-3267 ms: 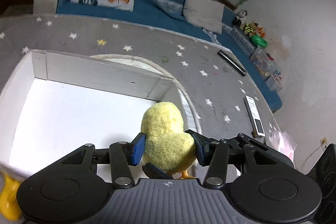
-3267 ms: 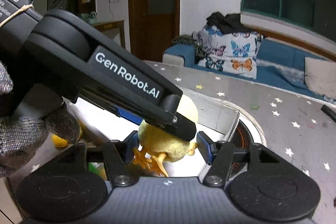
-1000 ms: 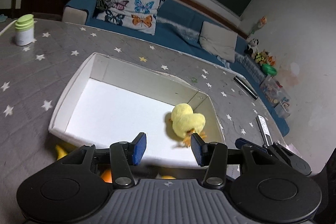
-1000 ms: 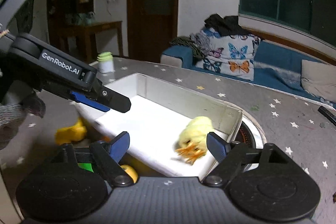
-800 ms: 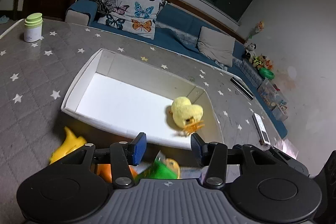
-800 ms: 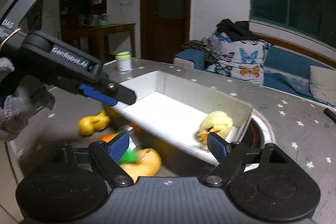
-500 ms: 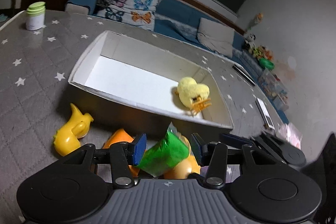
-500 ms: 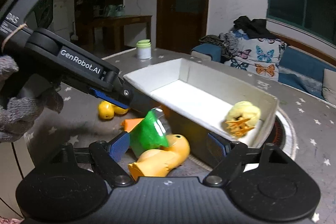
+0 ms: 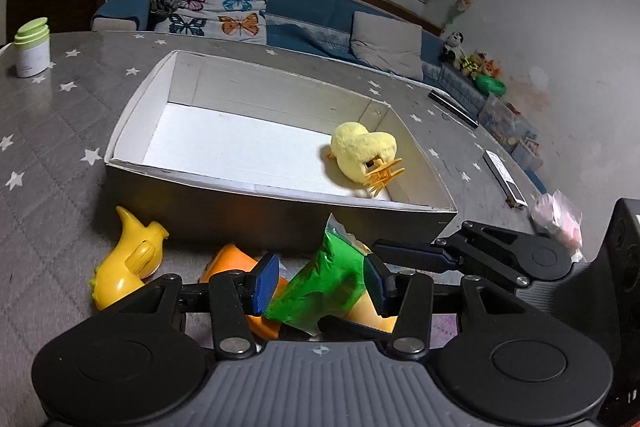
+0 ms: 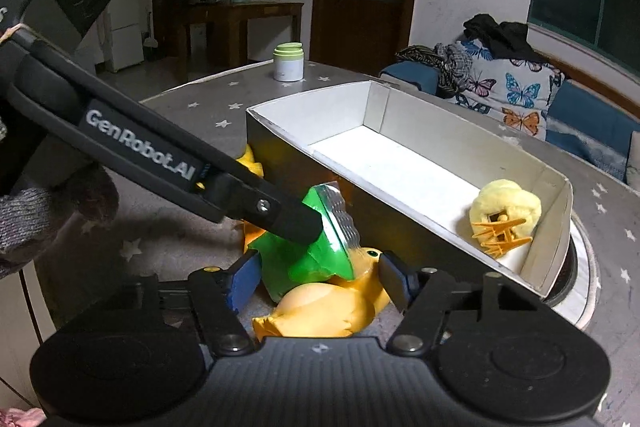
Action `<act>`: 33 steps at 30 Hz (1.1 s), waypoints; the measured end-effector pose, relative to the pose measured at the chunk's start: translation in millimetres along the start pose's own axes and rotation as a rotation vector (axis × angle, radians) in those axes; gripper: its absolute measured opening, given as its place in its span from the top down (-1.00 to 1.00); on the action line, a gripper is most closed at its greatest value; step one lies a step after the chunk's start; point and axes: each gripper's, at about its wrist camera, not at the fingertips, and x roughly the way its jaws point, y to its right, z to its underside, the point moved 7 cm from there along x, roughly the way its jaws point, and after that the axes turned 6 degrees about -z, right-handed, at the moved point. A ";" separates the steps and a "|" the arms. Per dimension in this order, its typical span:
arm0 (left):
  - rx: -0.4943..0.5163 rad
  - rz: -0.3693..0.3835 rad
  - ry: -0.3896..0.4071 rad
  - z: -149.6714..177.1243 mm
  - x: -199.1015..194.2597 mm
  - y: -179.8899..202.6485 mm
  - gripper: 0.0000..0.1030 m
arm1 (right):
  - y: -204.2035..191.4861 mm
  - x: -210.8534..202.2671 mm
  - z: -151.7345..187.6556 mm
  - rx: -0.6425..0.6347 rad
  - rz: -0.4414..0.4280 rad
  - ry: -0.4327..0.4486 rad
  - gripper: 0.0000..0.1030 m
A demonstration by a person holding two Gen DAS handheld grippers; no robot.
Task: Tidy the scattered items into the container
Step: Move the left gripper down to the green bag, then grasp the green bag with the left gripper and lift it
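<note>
A white cardboard box (image 9: 136, 107) (image 10: 304, 143) stands on the star-patterned table with a yellow plush chick (image 9: 362, 153) (image 10: 502, 215) lying in its right end. In front of the box lie a green foil packet (image 9: 324, 287) (image 10: 316, 251), an orange-yellow rubber duck (image 10: 324, 311), an orange toy (image 9: 228, 261) and a yellow toy duck (image 9: 128, 261). My left gripper (image 9: 320, 285) is open with its pads on either side of the green packet. My right gripper (image 10: 320, 283) is open and empty, low over the packet and rubber duck.
A white jar with a green lid (image 9: 33, 49) (image 10: 288, 62) stands at the table's far left. A remote (image 9: 502, 177) and a dark bar (image 9: 454, 103) lie on the table's right. A sofa with butterfly cushions (image 9: 218, 5) runs behind.
The plush chick has been let go into the box. Both grippers have drawn back and down from the box to the toys in front of it, and the left now brackets the green packet.
</note>
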 end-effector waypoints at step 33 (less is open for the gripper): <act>0.084 0.038 0.102 -26.1 -21.3 26.4 0.55 | -0.7 -25.7 -15.5 -0.078 0.079 0.085 0.18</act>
